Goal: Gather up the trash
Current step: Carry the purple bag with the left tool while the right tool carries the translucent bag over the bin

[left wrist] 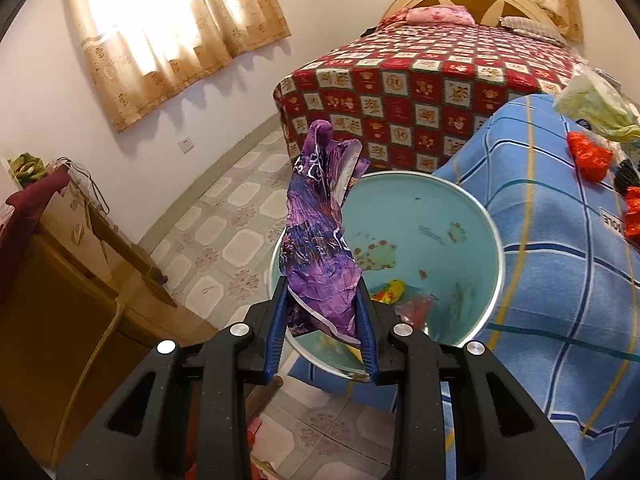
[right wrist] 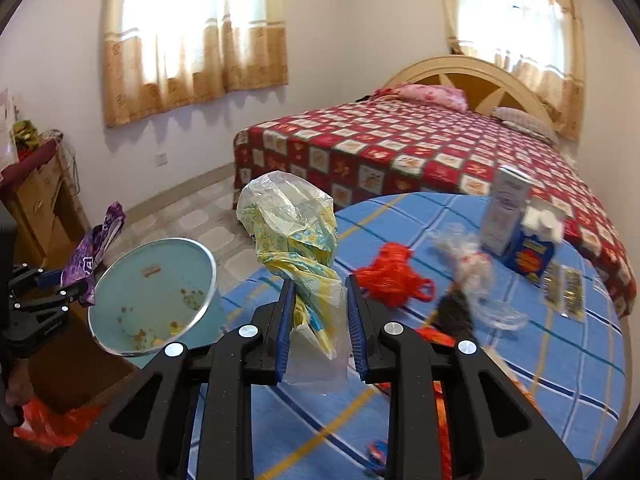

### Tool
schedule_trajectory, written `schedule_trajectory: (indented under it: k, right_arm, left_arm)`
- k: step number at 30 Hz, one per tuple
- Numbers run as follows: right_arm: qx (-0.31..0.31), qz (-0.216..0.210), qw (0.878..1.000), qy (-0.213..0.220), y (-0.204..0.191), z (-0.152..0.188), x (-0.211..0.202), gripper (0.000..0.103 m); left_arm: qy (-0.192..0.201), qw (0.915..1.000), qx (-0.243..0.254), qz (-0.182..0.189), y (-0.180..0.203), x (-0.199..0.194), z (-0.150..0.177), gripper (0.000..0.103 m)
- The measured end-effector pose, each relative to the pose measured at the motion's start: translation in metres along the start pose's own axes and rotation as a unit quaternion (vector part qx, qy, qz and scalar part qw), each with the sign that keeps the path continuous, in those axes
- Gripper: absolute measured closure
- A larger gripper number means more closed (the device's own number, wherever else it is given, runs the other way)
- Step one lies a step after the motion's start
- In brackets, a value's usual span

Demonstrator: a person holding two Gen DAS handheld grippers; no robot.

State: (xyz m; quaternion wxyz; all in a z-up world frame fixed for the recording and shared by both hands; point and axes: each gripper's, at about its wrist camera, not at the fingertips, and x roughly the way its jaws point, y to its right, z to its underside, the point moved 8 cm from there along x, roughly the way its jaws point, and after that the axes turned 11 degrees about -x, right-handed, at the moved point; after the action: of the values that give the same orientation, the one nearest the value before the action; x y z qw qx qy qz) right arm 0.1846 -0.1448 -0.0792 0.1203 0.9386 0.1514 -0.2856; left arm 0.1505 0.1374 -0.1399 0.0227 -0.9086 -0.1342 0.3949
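The left gripper (left wrist: 324, 320) clamps a purple wrapper (left wrist: 320, 236) above the bin (left wrist: 496, 256), the right gripper (right wrist: 318, 324) pinches a yellow bag (right wrist: 296, 232) beside it; either light piece may flutter past the rim.

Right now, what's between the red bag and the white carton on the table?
A crumpled clear plastic wrapper lies between red bag and white carton, right wrist view.
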Motion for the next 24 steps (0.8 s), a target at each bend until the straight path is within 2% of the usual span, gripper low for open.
schedule_trajectory:
  k: [13, 24]
  right_arm:
    - [-0.040, -0.032, 0.999, -0.011, -0.061, -0.020, 0.040, 0.077]
    - [-0.061, -0.051, 0.997, -0.024, -0.091, -0.023, 0.062, 0.077]
  left_arm:
    - [-0.006, 0.9994, -0.019, -0.028, -0.028, 0.013, 0.000, 0.071]
    - [-0.013, 0.9989, -0.021, -0.039, -0.038, 0.022, 0.002, 0.071]
